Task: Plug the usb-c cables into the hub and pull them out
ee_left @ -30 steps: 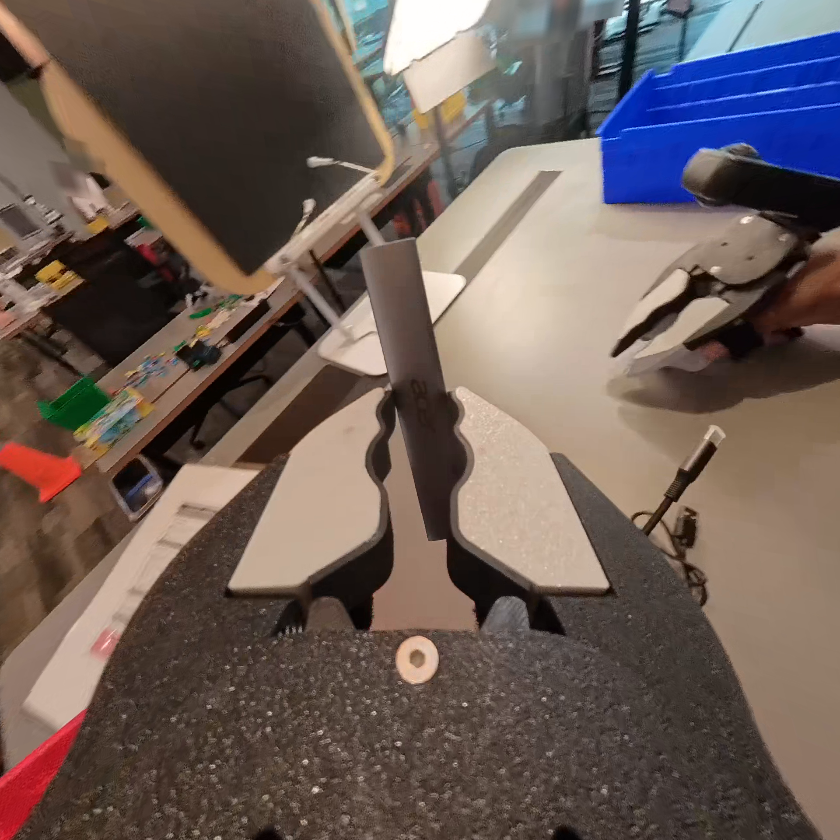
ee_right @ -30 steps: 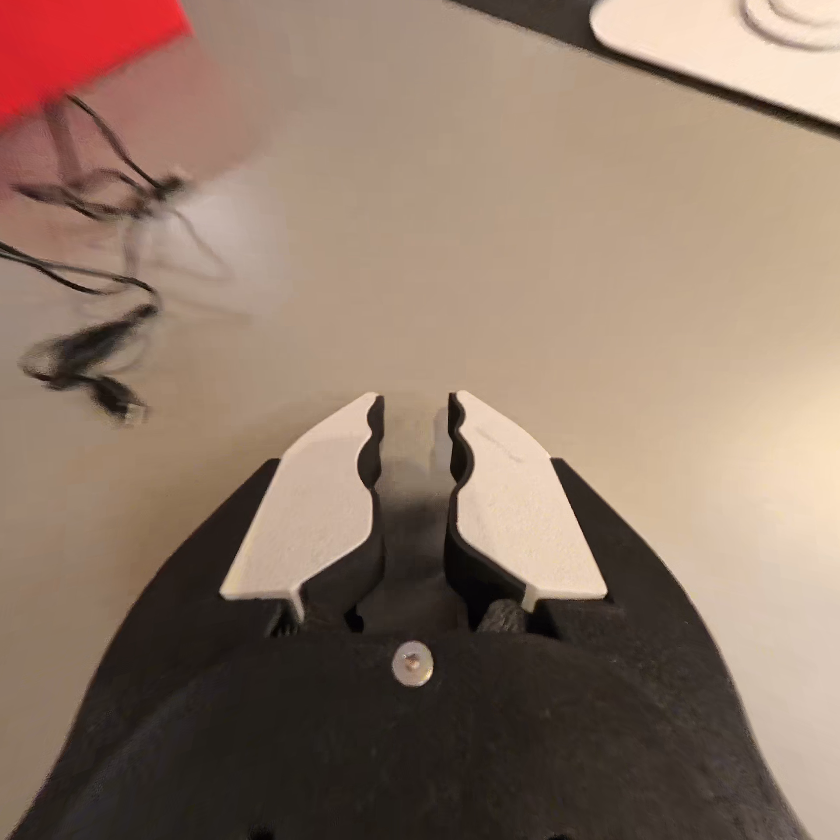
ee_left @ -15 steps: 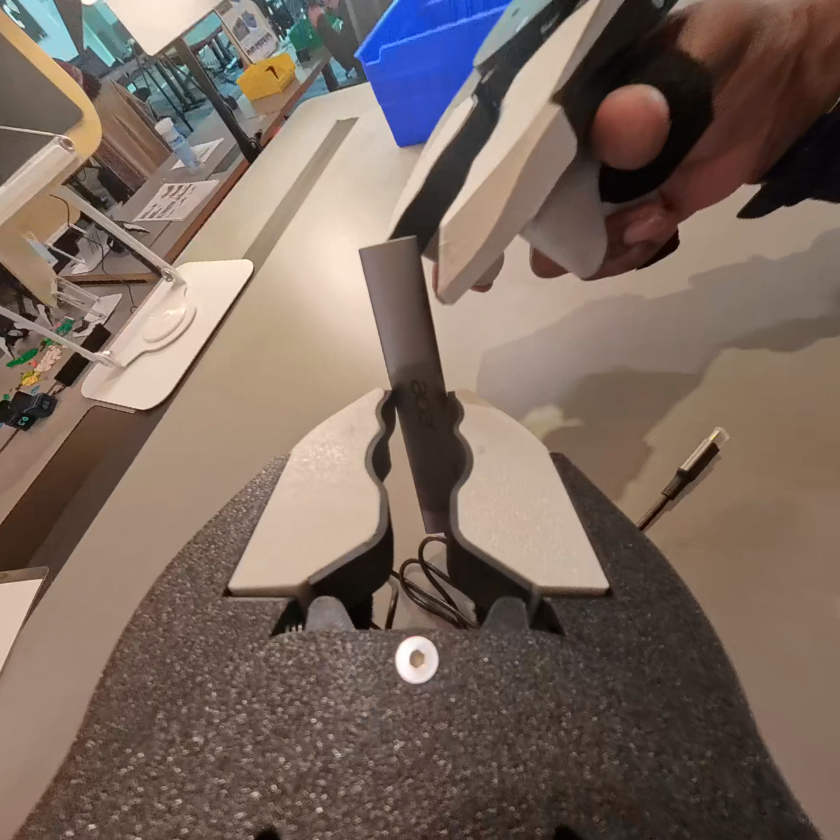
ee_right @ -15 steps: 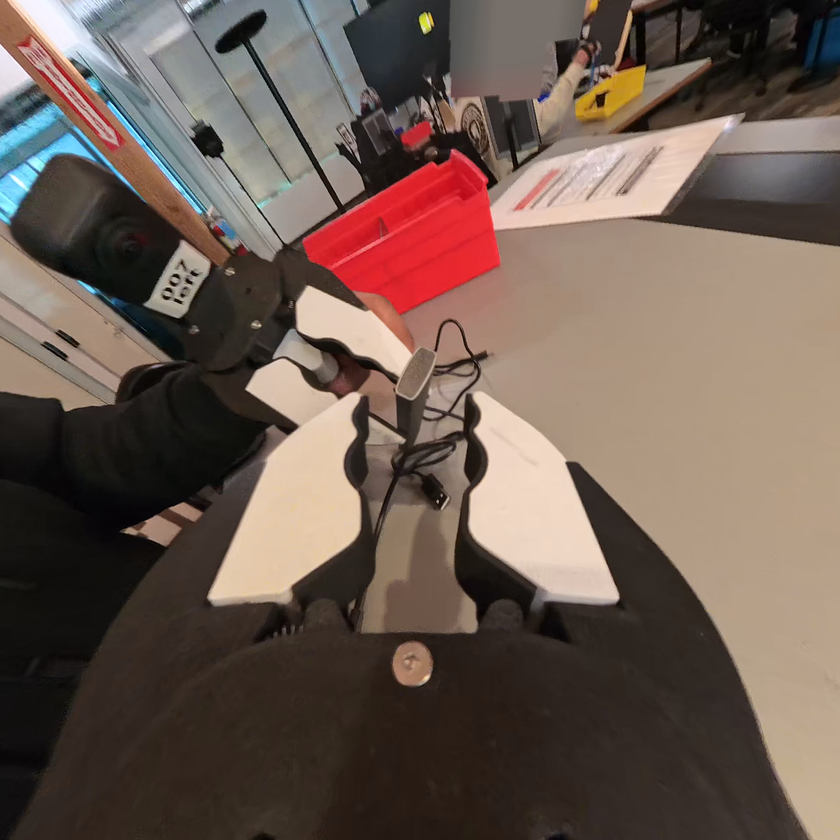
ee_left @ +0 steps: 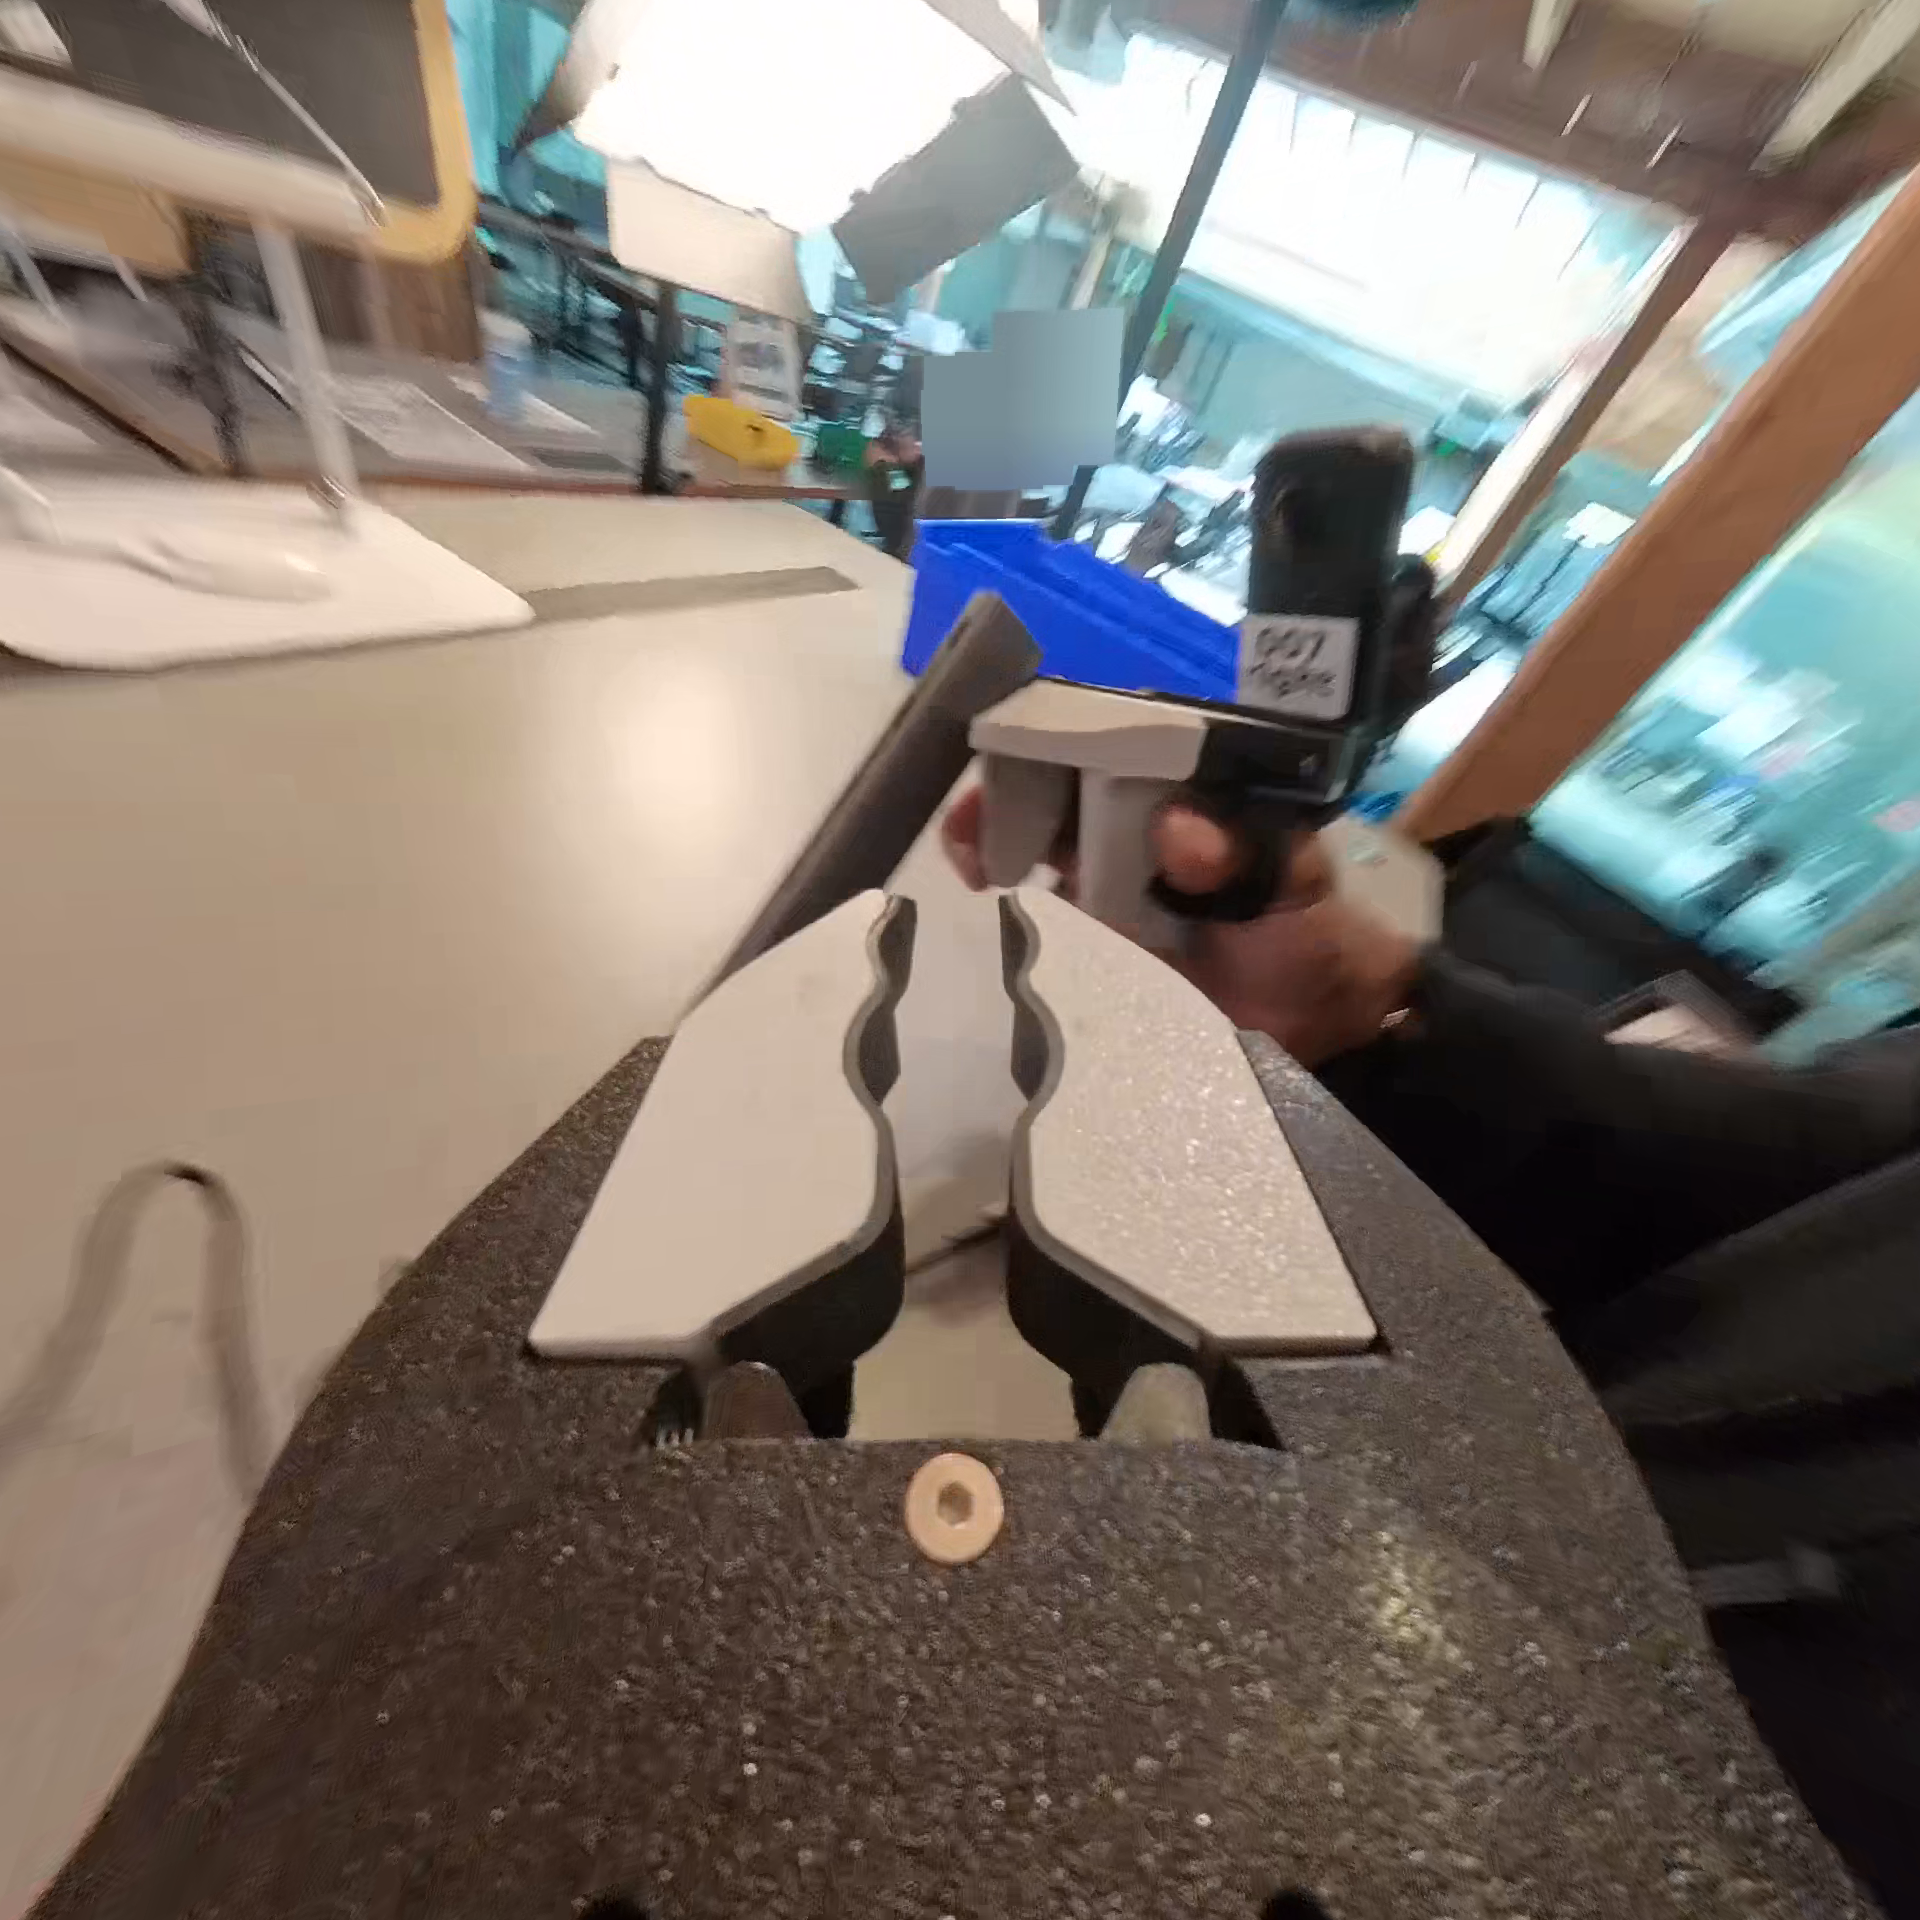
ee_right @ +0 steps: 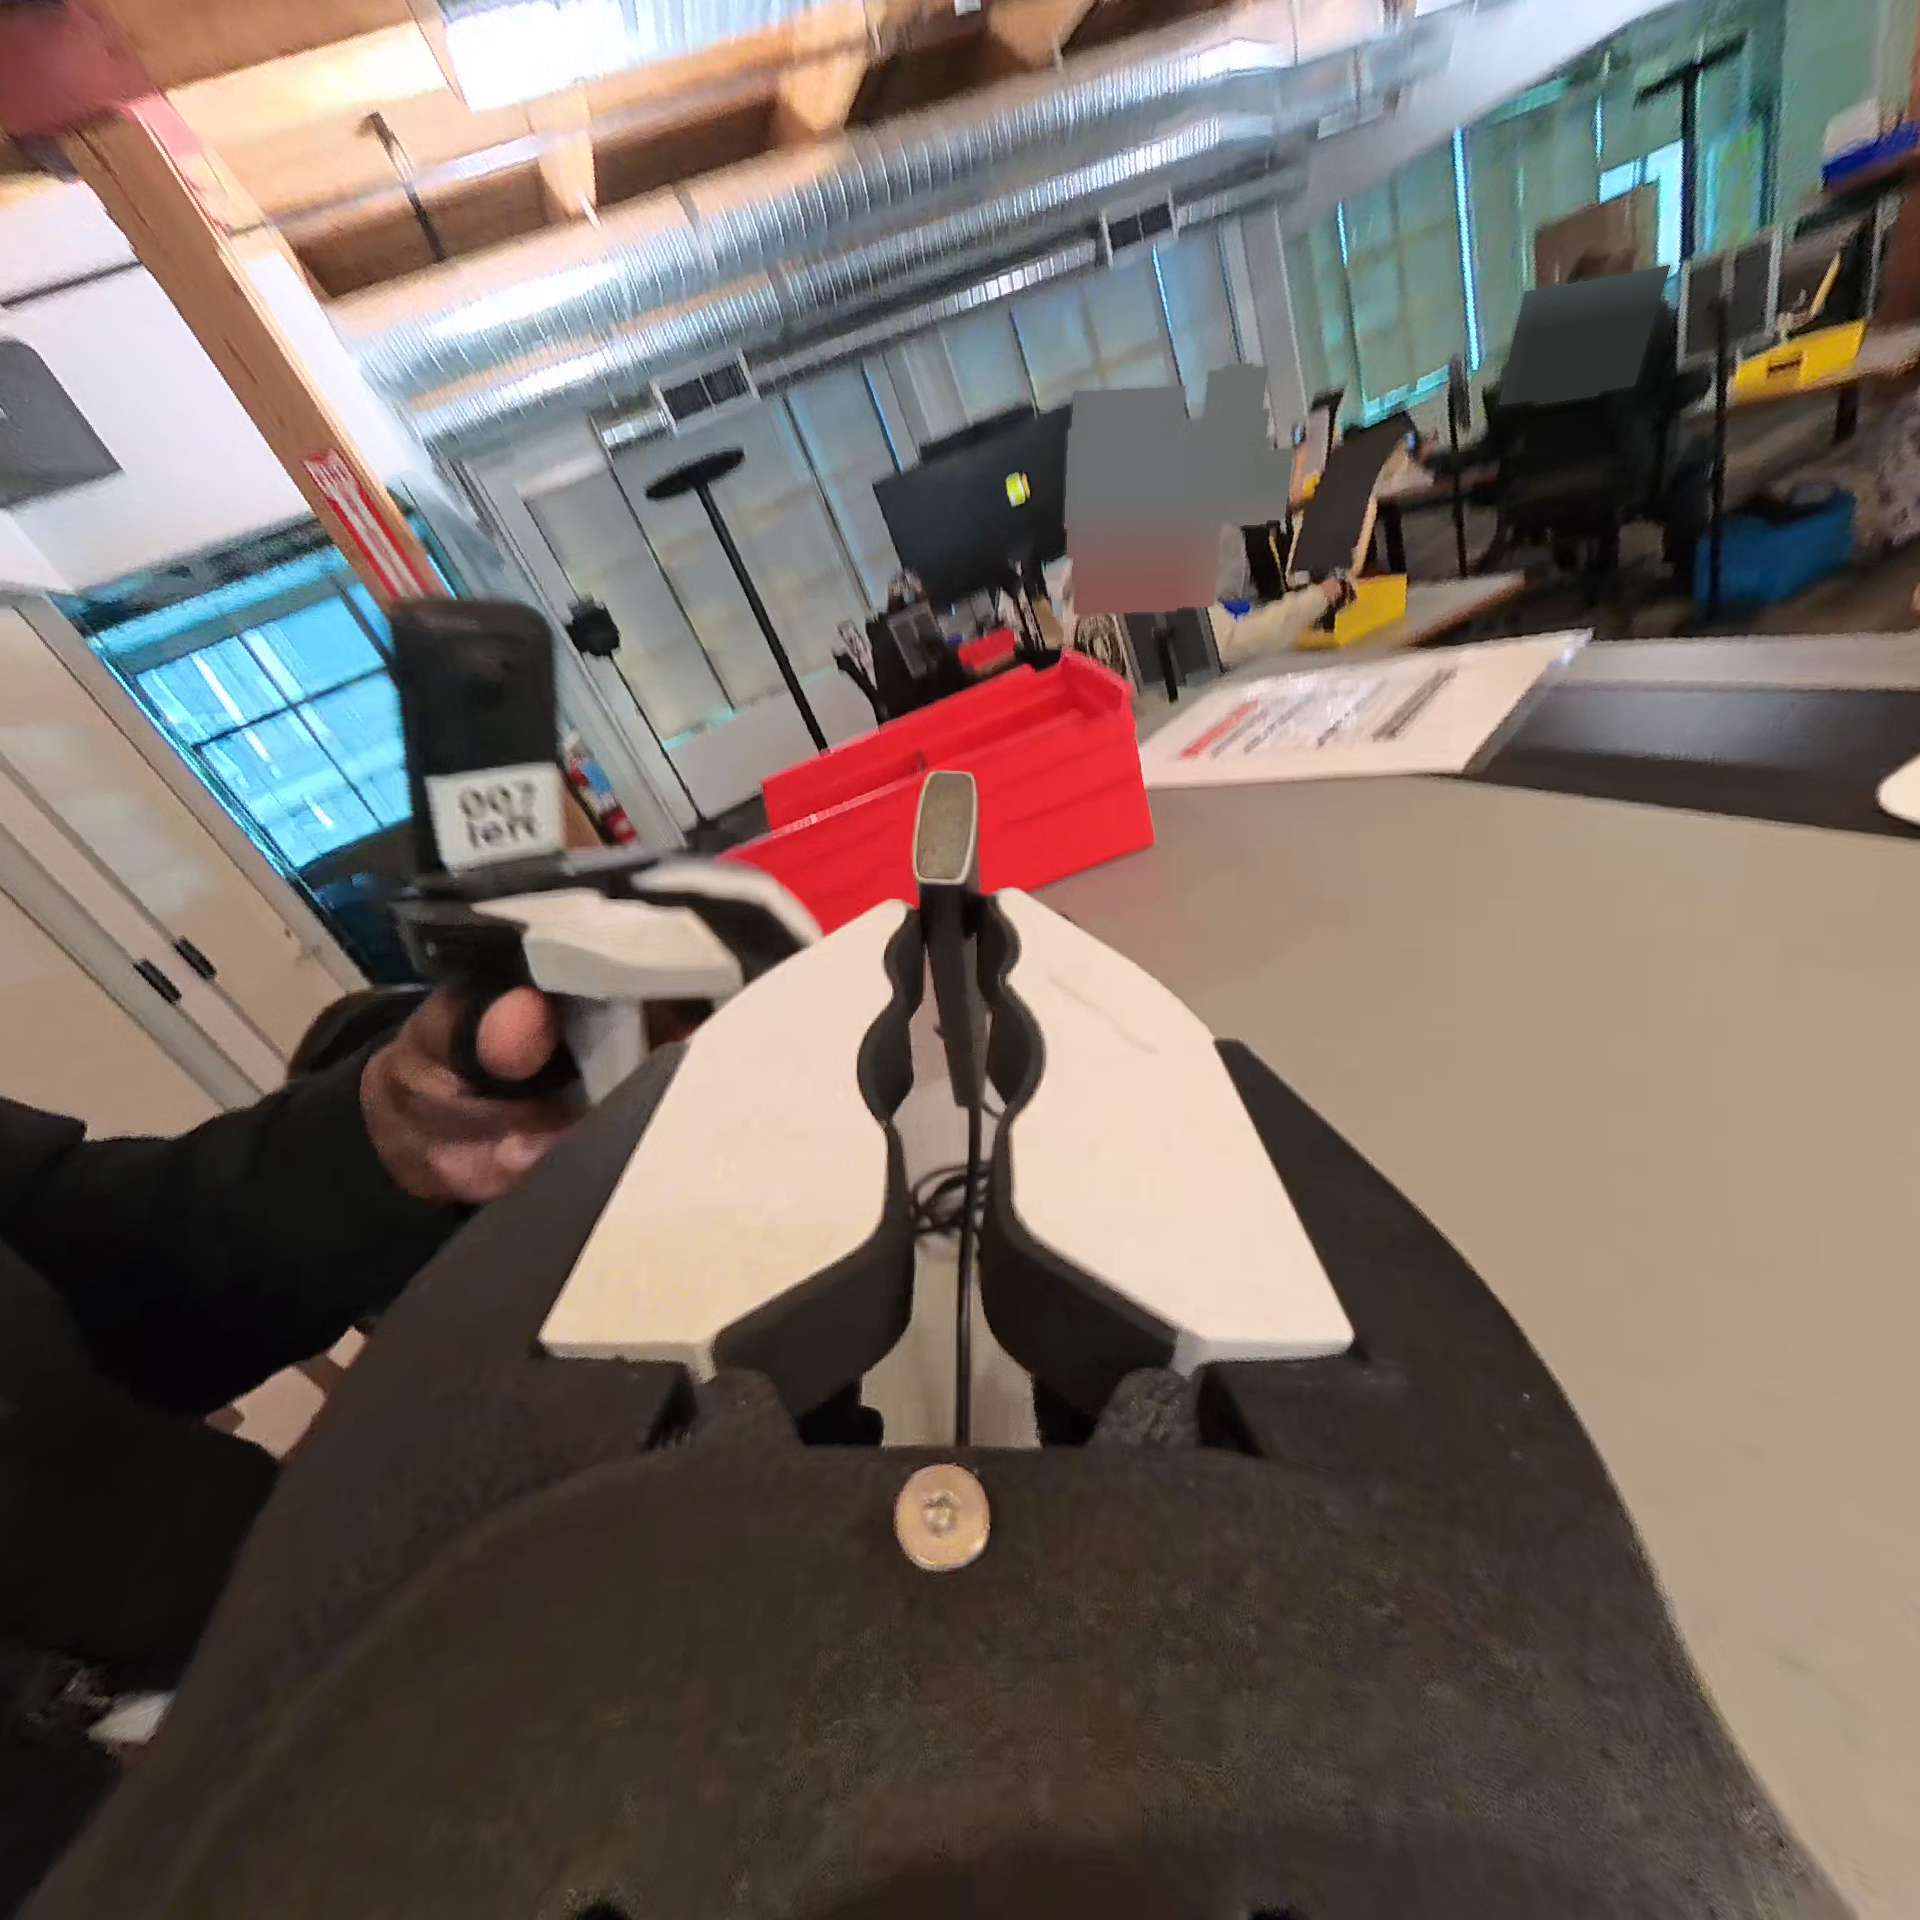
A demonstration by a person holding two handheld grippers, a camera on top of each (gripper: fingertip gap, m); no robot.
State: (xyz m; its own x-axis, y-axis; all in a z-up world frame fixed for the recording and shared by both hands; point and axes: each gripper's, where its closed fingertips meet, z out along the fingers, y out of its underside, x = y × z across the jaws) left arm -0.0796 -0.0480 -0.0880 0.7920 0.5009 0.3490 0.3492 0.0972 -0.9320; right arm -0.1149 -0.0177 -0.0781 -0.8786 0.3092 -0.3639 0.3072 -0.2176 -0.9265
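While right gripper clamps slim matte-grey hub, left gripper gapes empty, table smooth.

The hub's lower end is hidden behind the left gripper's finger. A blurred cable runs off the left edge, its plug out of sight.

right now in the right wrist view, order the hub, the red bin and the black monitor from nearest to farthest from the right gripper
1. hub: clamped in the right gripper, upright between its fingers.
2. red bin: on the table just behind the hub.
3. black monitor: across the room, past the bin.
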